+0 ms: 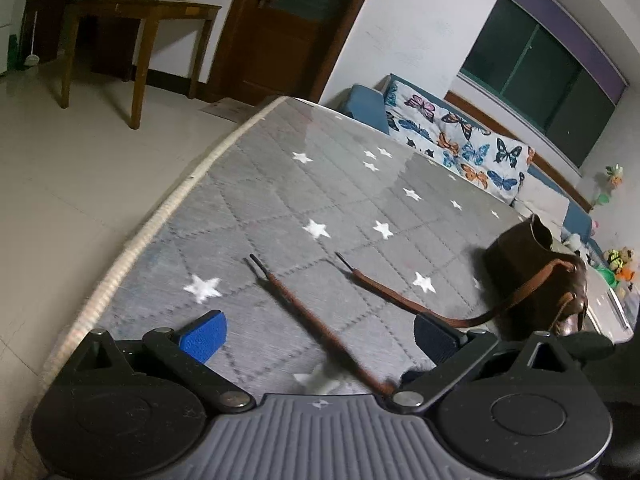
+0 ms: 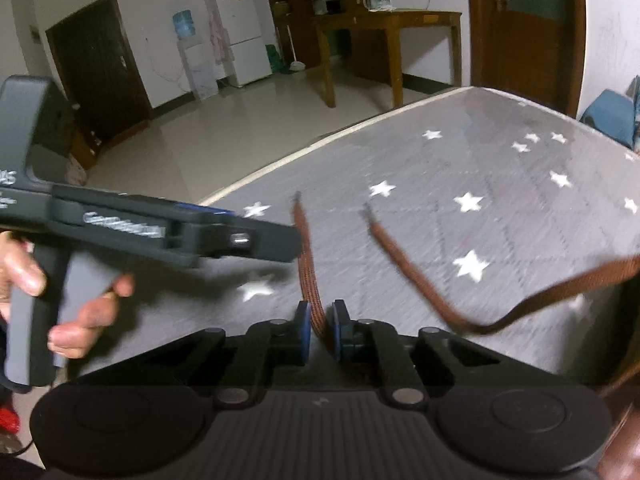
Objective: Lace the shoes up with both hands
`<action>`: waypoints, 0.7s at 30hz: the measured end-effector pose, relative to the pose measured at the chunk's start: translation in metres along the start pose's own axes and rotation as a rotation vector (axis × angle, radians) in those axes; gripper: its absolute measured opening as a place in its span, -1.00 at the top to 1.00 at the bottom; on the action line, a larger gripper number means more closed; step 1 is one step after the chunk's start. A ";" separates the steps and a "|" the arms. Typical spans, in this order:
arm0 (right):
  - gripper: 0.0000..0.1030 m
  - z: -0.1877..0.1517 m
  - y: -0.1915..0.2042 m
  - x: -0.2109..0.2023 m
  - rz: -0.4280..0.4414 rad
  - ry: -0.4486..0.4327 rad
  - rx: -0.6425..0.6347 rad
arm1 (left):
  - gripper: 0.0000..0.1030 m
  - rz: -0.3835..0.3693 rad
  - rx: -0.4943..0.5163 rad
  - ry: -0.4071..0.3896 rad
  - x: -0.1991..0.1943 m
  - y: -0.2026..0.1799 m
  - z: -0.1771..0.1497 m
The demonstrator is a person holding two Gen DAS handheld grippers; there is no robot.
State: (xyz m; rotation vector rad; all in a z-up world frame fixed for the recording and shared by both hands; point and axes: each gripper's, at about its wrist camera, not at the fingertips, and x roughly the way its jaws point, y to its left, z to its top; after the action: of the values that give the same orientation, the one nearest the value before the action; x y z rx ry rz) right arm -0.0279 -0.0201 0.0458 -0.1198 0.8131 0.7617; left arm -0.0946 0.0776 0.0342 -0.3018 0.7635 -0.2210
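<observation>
Grey quilted tabletop cover w/ white stars (image 1: 280, 184) carries everything; dark brown leather lace-up shoe (image 1: 536, 280) sits near its far right side in the left wrist view, collar up, well apart from the lace tips.

Left hand-held gripper (image 1: 320, 332) is released; its blue pads stand wide apart w/ nothing pressed between them, though one lace runs under the gap. Right hand-held gripper (image 2: 319, 326) is clenched on the left flat brown woven lace end (image 2: 306, 256); pads pinch it close behind the tip, which points out over the cover. Second flat brown lace end (image 2: 404, 264) lies loose on the cover, trailing back toward the shoe.

Progress, as I judge it: early; both ends are free and stretched out, no knot or bow visible; eyelet threading can't be made out from here. Left to do: left side takes the loose end, then cross, tie, tighten.
</observation>
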 end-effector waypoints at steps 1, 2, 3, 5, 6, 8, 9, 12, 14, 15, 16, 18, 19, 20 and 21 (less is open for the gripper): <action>0.81 -0.002 0.002 -0.001 0.012 0.000 0.006 | -0.91 0.016 0.014 0.002 0.001 -0.004 -0.001; 0.84 -0.004 0.005 -0.002 0.027 0.000 0.014 | -0.89 0.036 0.030 0.007 0.002 -0.008 -0.002; 0.85 -0.007 0.008 -0.003 0.040 -0.001 0.020 | -0.85 0.039 0.036 0.010 0.002 -0.011 -0.003; 0.85 -0.011 0.014 -0.004 0.050 -0.011 0.024 | -0.81 0.044 0.047 0.017 0.002 -0.017 -0.006; 0.85 -0.012 0.016 -0.004 0.057 -0.015 0.026 | -0.75 0.047 0.053 0.021 0.002 -0.020 -0.007; 0.86 -0.013 0.020 -0.005 0.083 -0.026 0.032 | -0.66 0.053 0.039 0.027 0.001 -0.023 -0.009; 0.92 -0.014 0.022 -0.006 0.097 -0.034 0.035 | -0.64 0.048 0.004 0.031 -0.003 -0.020 -0.009; 0.92 -0.015 0.028 -0.012 0.120 -0.066 0.027 | -0.62 0.033 -0.100 0.043 -0.013 -0.011 -0.011; 0.92 -0.015 0.031 -0.017 0.116 -0.078 0.013 | -0.62 0.023 -0.166 0.051 -0.019 -0.005 -0.012; 0.92 -0.016 0.031 -0.018 0.106 -0.078 0.006 | -0.62 0.020 -0.171 0.054 -0.022 -0.003 -0.013; 0.92 -0.016 0.031 -0.019 0.094 -0.075 -0.010 | -0.62 0.024 -0.170 0.054 -0.025 -0.003 -0.015; 0.82 -0.017 0.032 -0.018 0.063 -0.072 -0.053 | -0.62 0.029 -0.165 0.051 -0.029 -0.003 -0.018; 0.75 -0.018 0.033 -0.017 0.049 -0.070 -0.071 | -0.62 0.031 -0.163 0.048 -0.031 -0.003 -0.020; 0.49 -0.017 0.032 -0.015 0.042 -0.069 -0.077 | -0.62 0.034 -0.164 0.045 -0.032 -0.003 -0.021; 0.33 -0.018 0.032 -0.013 0.037 -0.073 -0.083 | -0.62 0.041 -0.174 0.037 -0.033 -0.001 -0.021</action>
State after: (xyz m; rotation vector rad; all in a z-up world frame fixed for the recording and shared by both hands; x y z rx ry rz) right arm -0.0657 -0.0104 0.0487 -0.1507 0.7162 0.8300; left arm -0.1327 0.0826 0.0419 -0.4476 0.8264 -0.1220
